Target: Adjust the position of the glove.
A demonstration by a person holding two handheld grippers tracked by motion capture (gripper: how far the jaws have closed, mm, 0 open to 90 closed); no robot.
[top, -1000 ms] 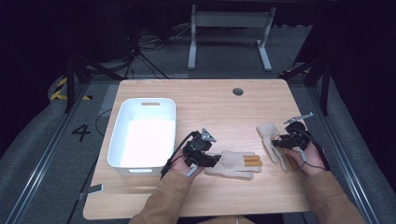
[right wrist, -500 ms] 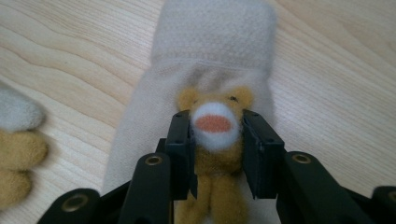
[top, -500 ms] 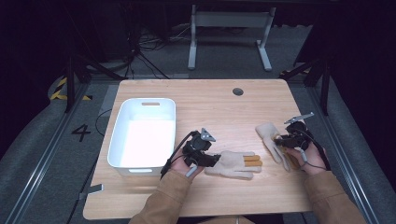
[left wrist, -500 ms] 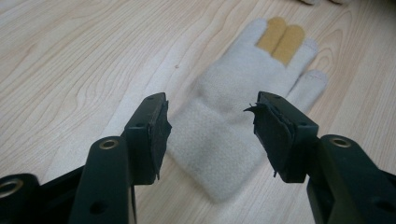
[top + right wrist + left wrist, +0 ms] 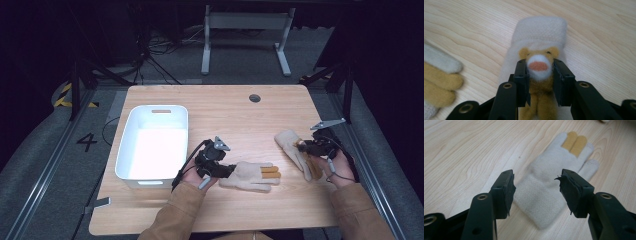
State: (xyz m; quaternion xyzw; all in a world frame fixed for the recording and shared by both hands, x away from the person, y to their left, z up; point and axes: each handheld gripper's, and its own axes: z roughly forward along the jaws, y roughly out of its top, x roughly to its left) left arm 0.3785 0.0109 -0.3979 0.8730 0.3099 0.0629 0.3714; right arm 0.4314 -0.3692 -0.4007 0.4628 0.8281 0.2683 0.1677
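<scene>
right gripper jaws have just been closing and now pinch the bear-face patch on the right glove; since the earlier frame the gripper has come up slightly with the glove's finger end in it, cuff end still lying on the counter. in the right gripper view the pads press both sides of the white muzzle with the orange nose, tan fuzz bunched between the jaws, cream cuff stretching away beyond. left gripper unchanged: jaws parted, hovering over the cuff of the left glove, pads either side and not touching it. that glove lies flat on the counter, fingers pointing away from the gripper, two tan fingers in the middle. in the high view it sits just right of the left gripper, near the front edge, well apart from the right glove. white bin sits at the counter's left, just beside the left hand.
</scene>
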